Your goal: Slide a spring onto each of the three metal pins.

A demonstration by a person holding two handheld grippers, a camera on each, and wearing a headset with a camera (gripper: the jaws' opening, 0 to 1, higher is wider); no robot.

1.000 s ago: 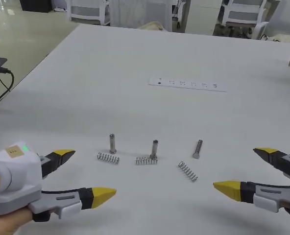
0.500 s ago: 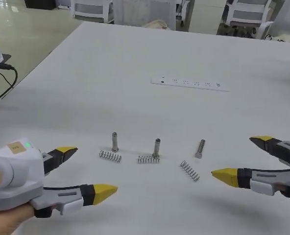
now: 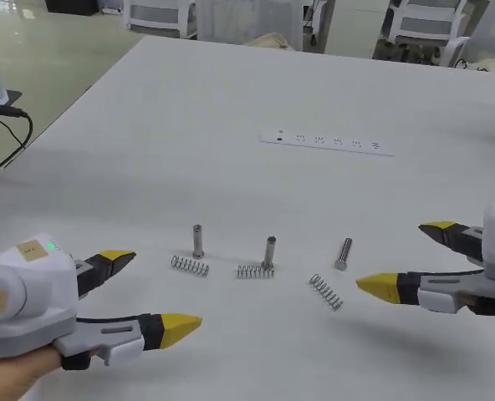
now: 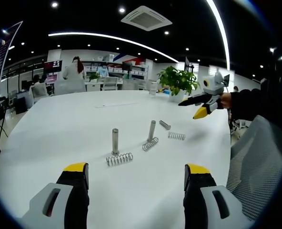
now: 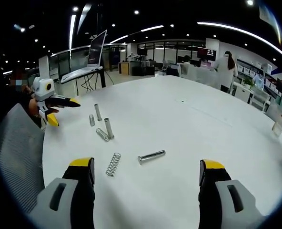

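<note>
1. The left gripper (image 3: pixel 151 290) hovers over the near left part of the white bench (image 3: pixel 231 125). Its yellow-tipped jaws are spread wide apart and nothing is between them.
2. The right gripper (image 3: pixel 402 257) hovers at the right side of the bench. Its jaws are also wide apart and hold nothing.
3. Three metal pins sit in a row between the two grippers. The left pin (image 3: pixel 198 240) stands upright on its base, and so does the middle pin (image 3: pixel 270 251).
4. The right pin (image 5: pixel 151 156) lies on its side on the bench, as the right gripper view shows plainly.
5. All three springs lie flat on the bench, none on a pin. The left spring (image 3: pixel 189 266) lies just in front of the left pin.
6. The middle spring (image 3: pixel 254 271) lies with one end against the foot of the middle pin.
7. The right spring (image 3: pixel 325 291) lies slantwise near the right pin, on its near side and apart from it.
8. A white power strip (image 3: pixel 327 142) lies farther back on the bench, well apart from the pins.
</note>
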